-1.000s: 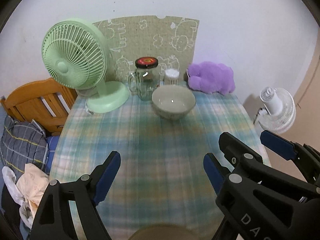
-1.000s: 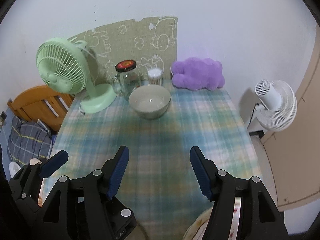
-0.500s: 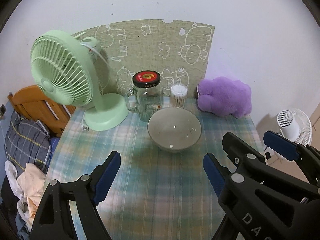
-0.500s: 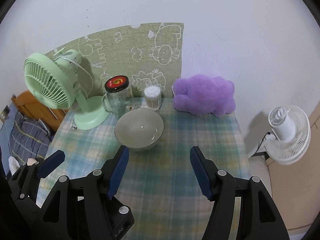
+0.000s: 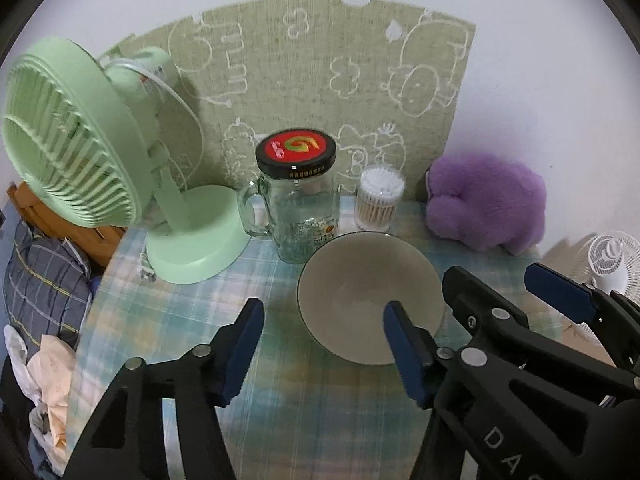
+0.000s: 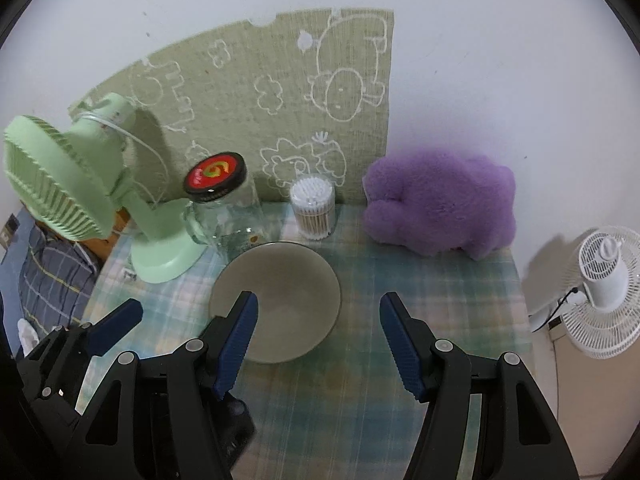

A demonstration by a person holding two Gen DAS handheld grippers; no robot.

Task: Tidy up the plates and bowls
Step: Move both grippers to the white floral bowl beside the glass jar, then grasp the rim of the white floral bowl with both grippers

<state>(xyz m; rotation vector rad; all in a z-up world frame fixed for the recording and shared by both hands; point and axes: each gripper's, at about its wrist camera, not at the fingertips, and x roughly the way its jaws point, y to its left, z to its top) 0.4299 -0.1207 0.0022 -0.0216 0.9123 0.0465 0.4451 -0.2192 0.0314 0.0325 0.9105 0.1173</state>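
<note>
Left wrist view: the bowl (image 5: pixel 370 296) stands upright toward the table's (image 5: pixel 192 312) far edge, just in front of the glass jar (image 5: pixel 298 204) and the cotton-swab tub (image 5: pixel 378 200). The left gripper (image 5: pixel 320 344) – jaws apart with nothing between them, having just been closing – has its right finger over the bowl's near rim. The right gripper (image 6: pixel 318 336) – jaws apart, empty – overlaps that rim with its left finger. Judgement: both are about equally near; the bowl lies ahead, between them.
</note>
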